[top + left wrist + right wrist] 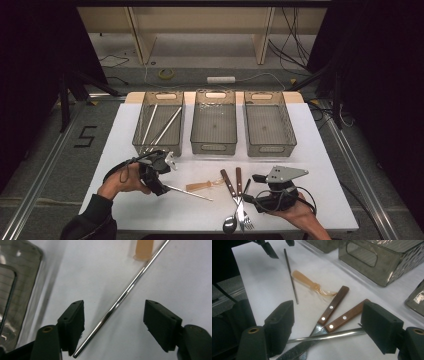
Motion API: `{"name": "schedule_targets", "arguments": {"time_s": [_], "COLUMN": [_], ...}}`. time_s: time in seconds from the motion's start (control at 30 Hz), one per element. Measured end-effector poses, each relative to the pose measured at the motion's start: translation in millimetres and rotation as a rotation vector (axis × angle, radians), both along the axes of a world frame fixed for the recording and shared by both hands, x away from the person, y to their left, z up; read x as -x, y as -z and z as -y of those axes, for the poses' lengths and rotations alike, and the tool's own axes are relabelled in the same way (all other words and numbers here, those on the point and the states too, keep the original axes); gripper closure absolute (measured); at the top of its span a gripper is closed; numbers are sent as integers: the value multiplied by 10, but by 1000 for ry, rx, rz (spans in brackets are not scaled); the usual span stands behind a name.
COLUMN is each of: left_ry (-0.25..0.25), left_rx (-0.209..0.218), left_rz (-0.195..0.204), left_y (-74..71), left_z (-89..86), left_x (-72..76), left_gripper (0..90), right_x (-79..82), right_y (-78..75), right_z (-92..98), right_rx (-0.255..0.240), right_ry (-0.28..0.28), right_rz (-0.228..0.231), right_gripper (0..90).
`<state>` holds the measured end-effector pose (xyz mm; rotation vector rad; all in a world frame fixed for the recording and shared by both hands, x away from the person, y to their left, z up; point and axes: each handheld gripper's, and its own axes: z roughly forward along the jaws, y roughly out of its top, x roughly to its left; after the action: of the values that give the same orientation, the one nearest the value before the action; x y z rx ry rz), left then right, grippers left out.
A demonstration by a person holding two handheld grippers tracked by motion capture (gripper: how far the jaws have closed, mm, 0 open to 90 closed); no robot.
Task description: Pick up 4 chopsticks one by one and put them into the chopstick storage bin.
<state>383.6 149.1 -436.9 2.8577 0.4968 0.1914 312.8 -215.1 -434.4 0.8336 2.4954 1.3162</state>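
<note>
We look down on a white table (125, 200) with three clear plastic bins (214, 127) in a row at its far side. The left gripper (113, 322) hangs low over a thin shiny metal rod (120, 298) lying on the table; its jaws stand apart on either side of the rod's end, not touching it. The right gripper (328, 330) rests near two wooden-handled utensils (333, 306) and a steel handle (324, 336), jaws wide apart, gripping nothing. A translucent amber plastic utensil (305, 280) lies just beside the rod.
</note>
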Motion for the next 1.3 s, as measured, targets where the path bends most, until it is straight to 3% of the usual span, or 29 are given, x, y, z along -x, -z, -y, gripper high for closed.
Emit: {"name": "schedule_targets", "arguments": {"time_s": [0.4, 0.67, 1.03, 1.3], "left_ry": [56, 92, 119, 140], "left_rx": [-60, -71, -80, -111], "left_rz": [-21, -18, -31, -38], "left_y": [91, 126, 184, 221], "left_z": [55, 78, 106, 133], "left_x": [27, -12, -62, -61], "left_gripper": [510, 596, 672, 703], "right_x": [1, -5, -11, -11], "right_y": [6, 13, 21, 22], "right_z": [-9, -17, -22, -22], "right_rx": [1, 4, 8, 9], "right_ry": [-3, -5, -8, -9], "right_rz": [-6, -9, -12, -13], "right_gripper": [279, 279, 279, 280]}}
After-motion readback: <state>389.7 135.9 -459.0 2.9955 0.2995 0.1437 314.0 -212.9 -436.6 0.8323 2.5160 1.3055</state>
